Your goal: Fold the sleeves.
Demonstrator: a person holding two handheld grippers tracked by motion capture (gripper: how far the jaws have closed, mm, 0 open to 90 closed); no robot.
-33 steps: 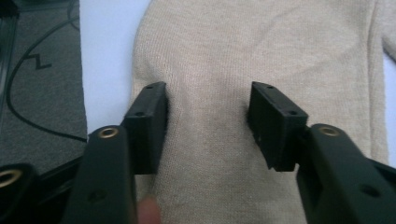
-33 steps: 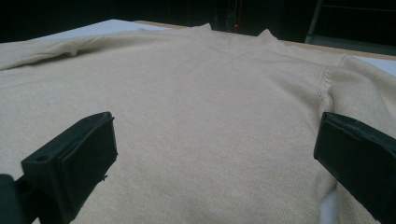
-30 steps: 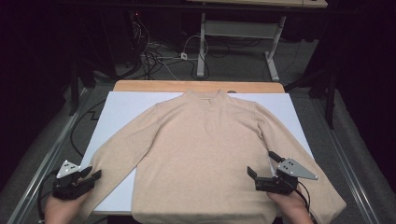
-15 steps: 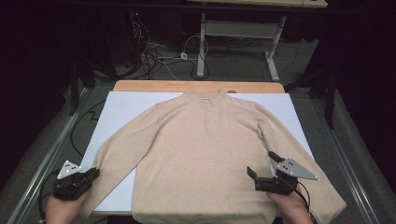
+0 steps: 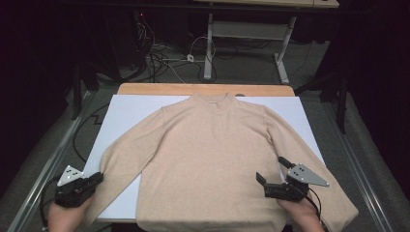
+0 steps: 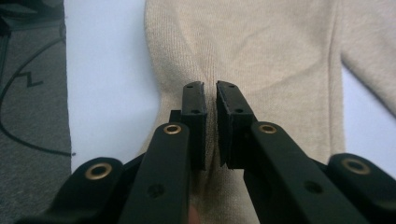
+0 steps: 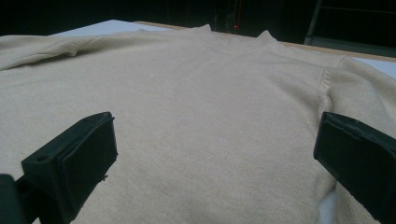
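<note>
From the high view, a beige sweater [image 5: 212, 159] lies flat, front up, on a white board [image 5: 123, 113] that covers a wooden table [image 5: 145, 89], collar toward the far edge and both sleeves slanting out toward the near corners. The left gripper [image 5: 94, 180] sits at the near left, its tips at the cuff end of the sweater's left-hand sleeve, and its jaws have just been closing. The right gripper [image 5: 273, 169] rests over the near right part of the sweater's body, just inside the other sleeve, with its jaws spread wide and nothing pinched. In the left gripper view, the left gripper [image 6: 210, 88] has its jaws drawn narrow on a ridge of the sweater [image 6: 261, 51] sleeve fabric, which puckers up between the pads; the white board [image 6: 107, 70] shows to one side. In the right gripper view, the right gripper [image 7: 215, 135] stands wide apart just above the sweater [image 7: 196, 93], whose chest and collar stretch away ahead of the pads, with no fabric caught between them.
</note>
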